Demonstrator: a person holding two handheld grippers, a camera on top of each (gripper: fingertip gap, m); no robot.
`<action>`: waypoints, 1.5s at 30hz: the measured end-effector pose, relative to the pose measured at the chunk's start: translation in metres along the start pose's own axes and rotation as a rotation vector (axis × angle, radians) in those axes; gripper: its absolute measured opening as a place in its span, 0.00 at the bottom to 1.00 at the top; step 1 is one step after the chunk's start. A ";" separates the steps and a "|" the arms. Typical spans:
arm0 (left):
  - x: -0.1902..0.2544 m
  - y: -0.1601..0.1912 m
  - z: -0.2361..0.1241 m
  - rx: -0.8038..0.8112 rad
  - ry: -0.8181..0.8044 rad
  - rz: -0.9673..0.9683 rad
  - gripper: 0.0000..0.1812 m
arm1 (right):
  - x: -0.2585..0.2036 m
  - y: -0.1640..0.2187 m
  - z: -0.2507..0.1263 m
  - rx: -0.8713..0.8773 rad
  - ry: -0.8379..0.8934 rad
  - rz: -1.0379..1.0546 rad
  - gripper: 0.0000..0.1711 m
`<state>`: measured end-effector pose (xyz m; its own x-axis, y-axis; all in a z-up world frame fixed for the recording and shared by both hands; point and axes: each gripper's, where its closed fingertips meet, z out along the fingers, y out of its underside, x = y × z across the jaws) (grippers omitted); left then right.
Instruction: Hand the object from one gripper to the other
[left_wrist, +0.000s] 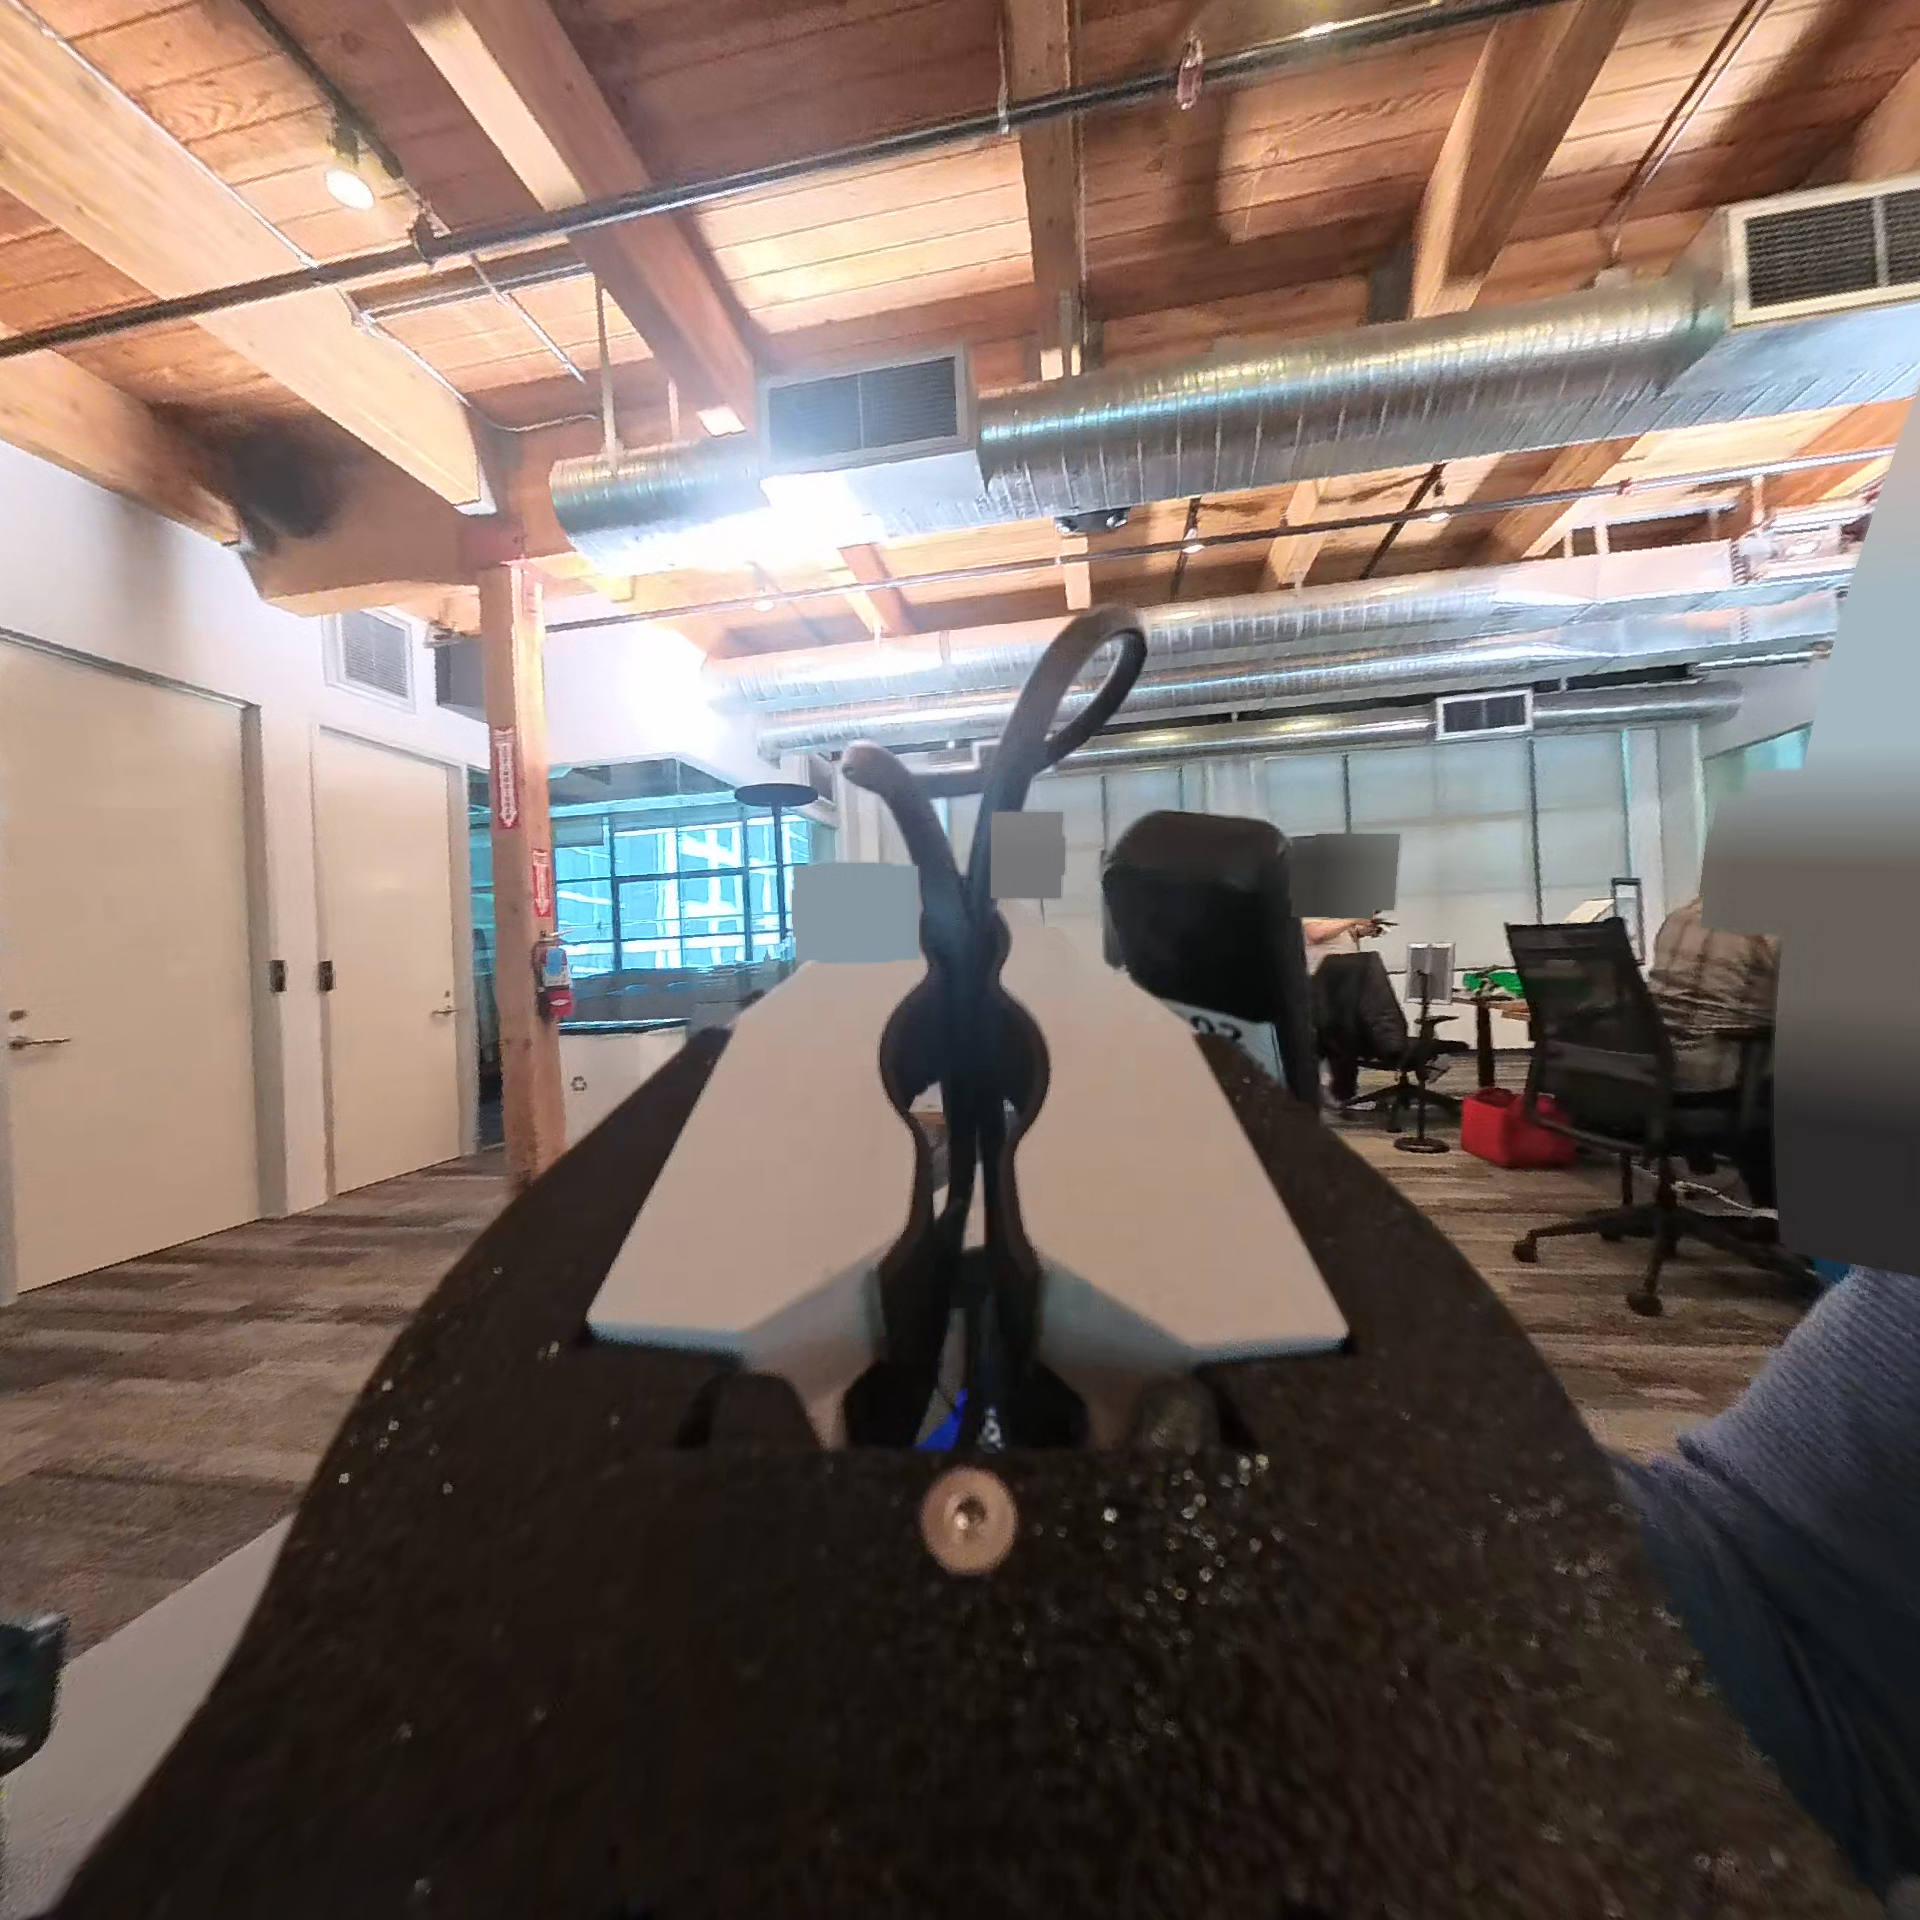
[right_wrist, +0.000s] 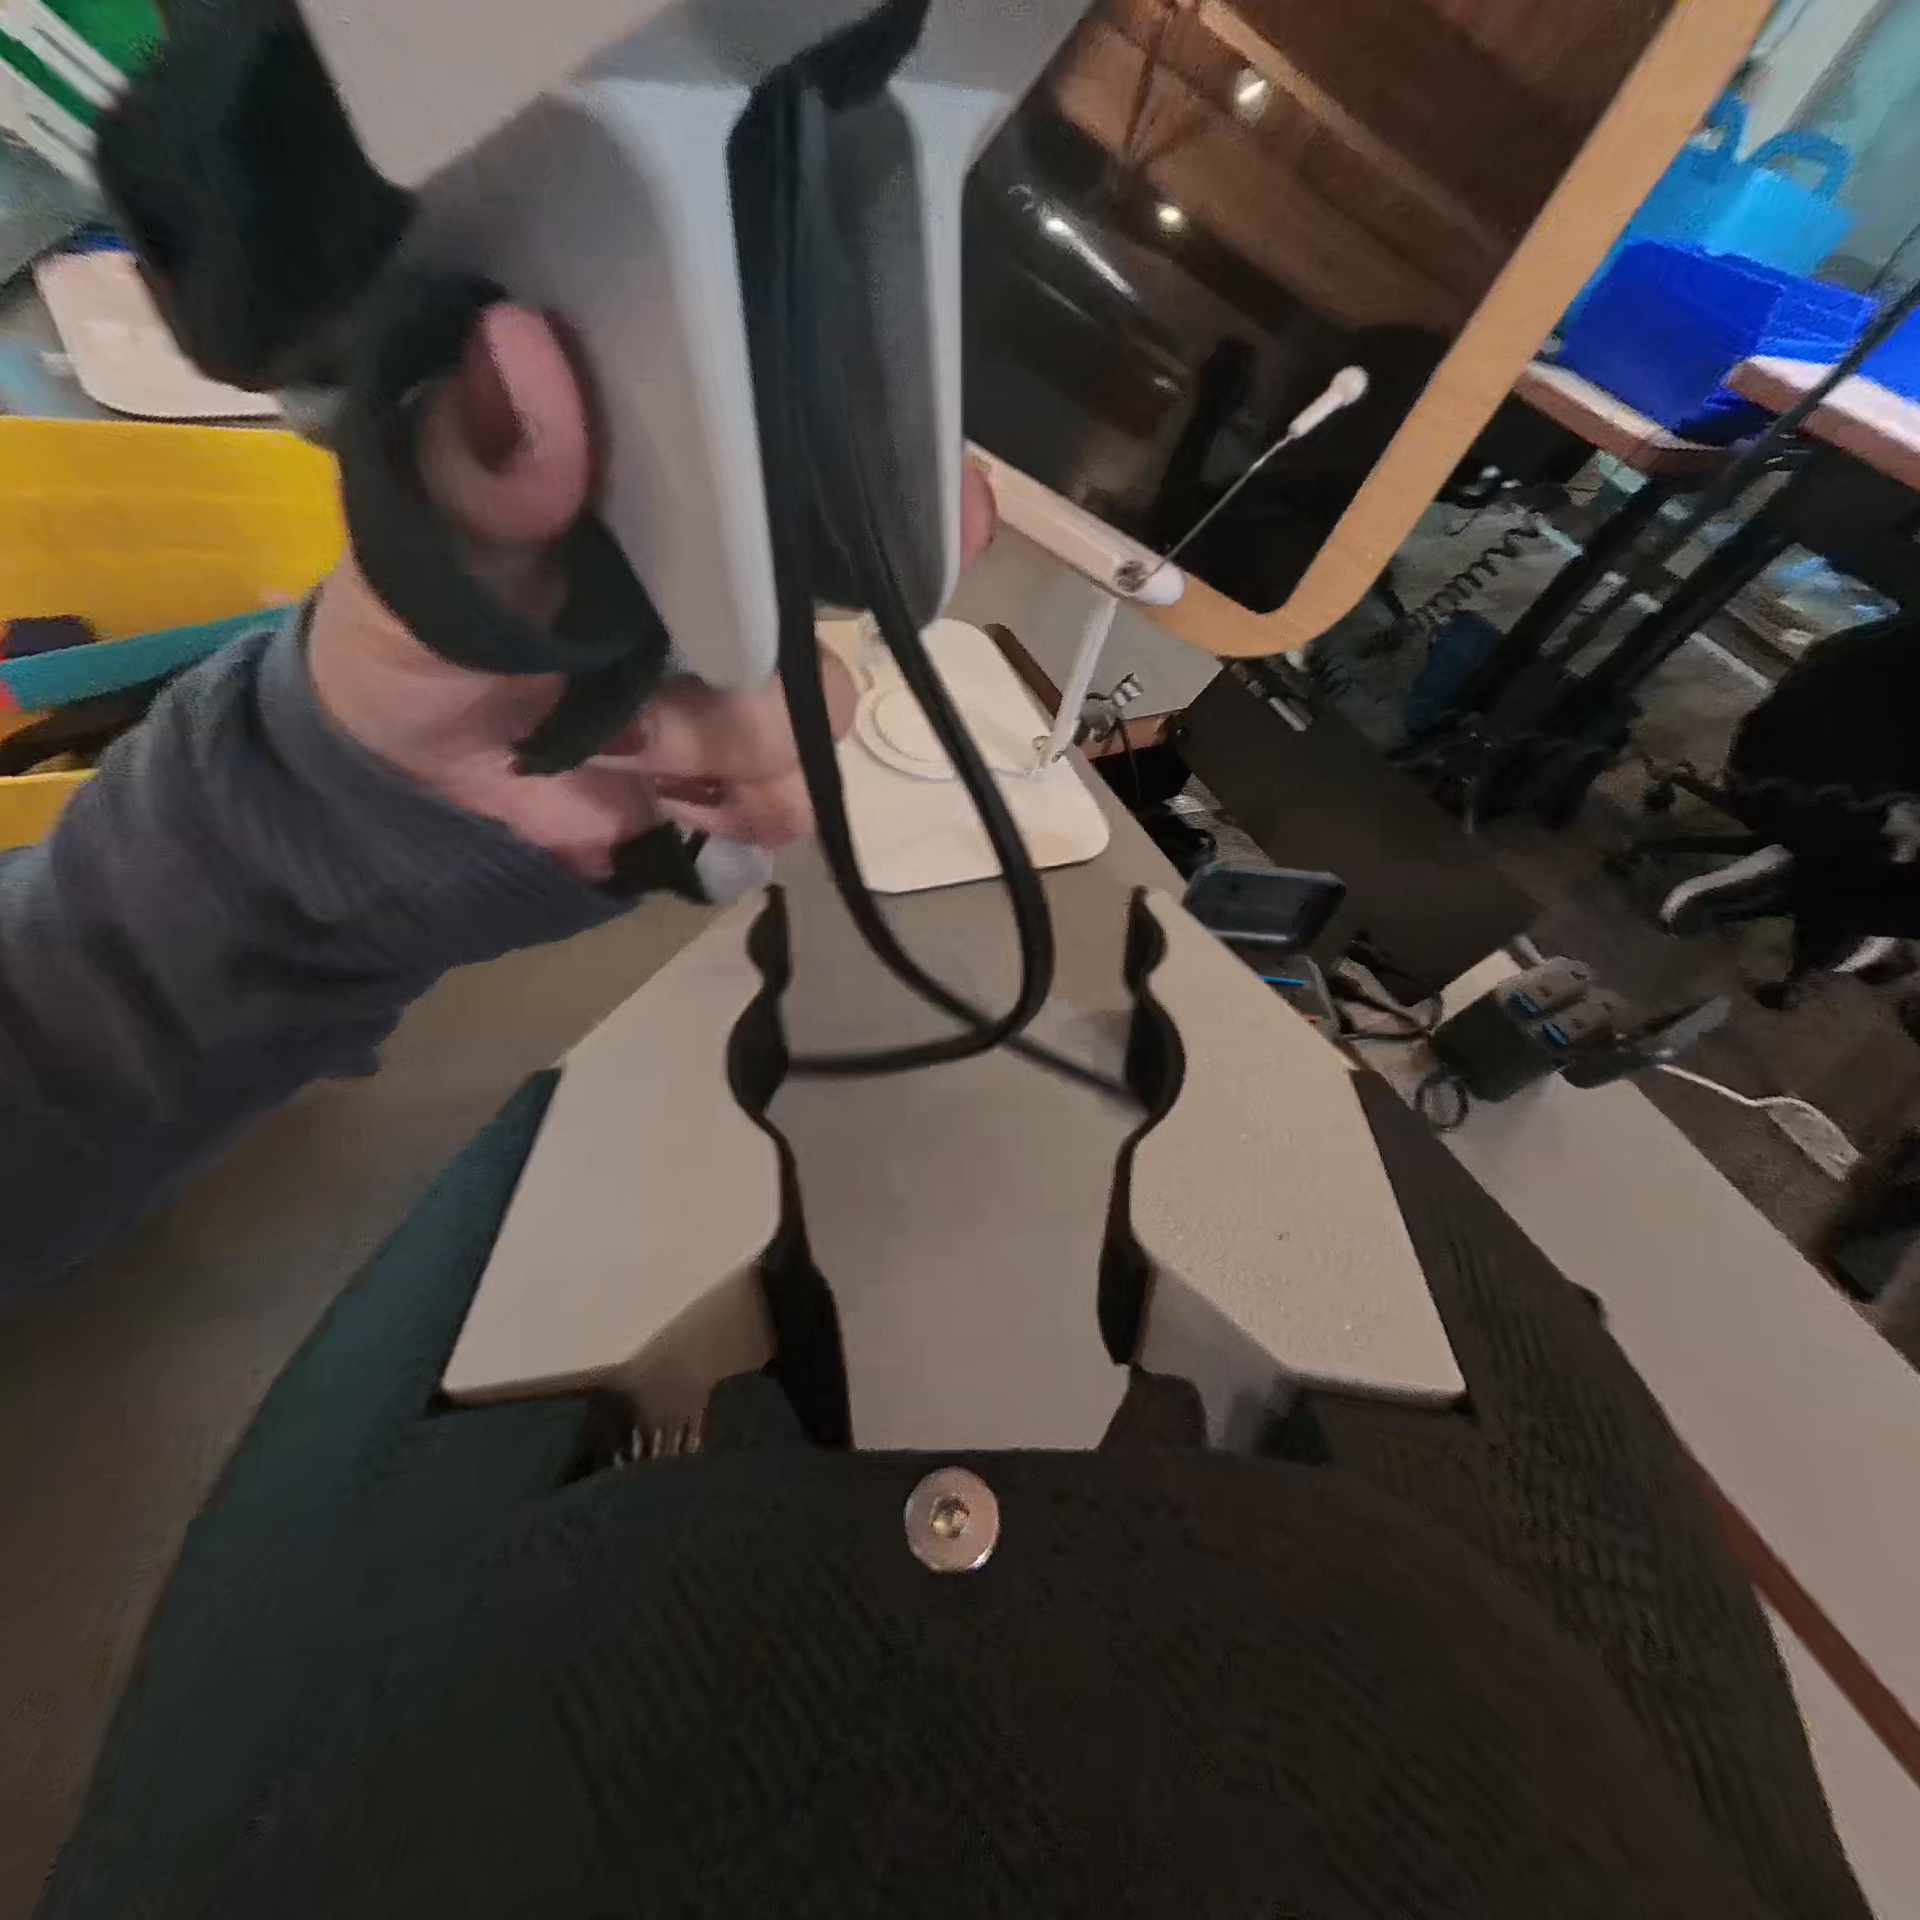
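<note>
The left gripper (left_wrist: 961, 997) is squeezed tight on a black cable (left_wrist: 977, 935). The cable sits between its two white fingers (left_wrist: 800, 1164), and a loop and one loose end stick up past the tips. This gripper points up at the room — wooden ceiling beams (left_wrist: 1049, 270), shiny silver air pipes (left_wrist: 1340, 416), white doors (left_wrist: 125, 966) and black office chairs (left_wrist: 1600, 1060) far off.

The right gripper (right_wrist: 956, 925) has its two white fingers (right_wrist: 644, 1174) spread wide apart, holding nothing. In the right wrist view the left gripper (right_wrist: 831, 343) comes in from the top, held by a person's hand (right_wrist: 540, 644) in a grey-blue sleeve (right_wrist: 208, 914). The black cable (right_wrist: 997, 894) hangs down from it in a loop — the bottom of the loop dangles in the gap between the right gripper's open fingers, near their tips. It is hard to tell if the cable touches them.

Below is a grey table (right_wrist: 935, 1247). A flat white pad (right_wrist: 997, 748) lies on it farther away, and a yellow bin (right_wrist: 156, 520) sits at the left.
</note>
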<state>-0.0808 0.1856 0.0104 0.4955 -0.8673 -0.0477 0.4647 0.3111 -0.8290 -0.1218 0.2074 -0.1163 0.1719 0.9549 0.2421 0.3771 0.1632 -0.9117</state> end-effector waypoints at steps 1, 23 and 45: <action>0.003 -0.001 0.001 0.004 0.015 -0.015 0.00 | 0.002 -0.002 0.002 0.014 0.030 -0.025 0.27; -0.074 -0.005 -0.070 -0.635 -0.826 0.530 0.24 | 0.100 -0.029 -0.110 -0.084 0.982 -1.144 0.00; -0.013 0.087 -0.011 -0.735 -0.253 0.028 0.02 | 0.042 -0.056 -0.095 0.344 0.520 -0.669 0.41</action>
<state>-0.0548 0.2192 -0.0674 0.6934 -0.7203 -0.0187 -0.1123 -0.0824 -0.9903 -0.0495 0.2150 -0.0235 0.4347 0.4159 0.7988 0.2683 0.7869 -0.5557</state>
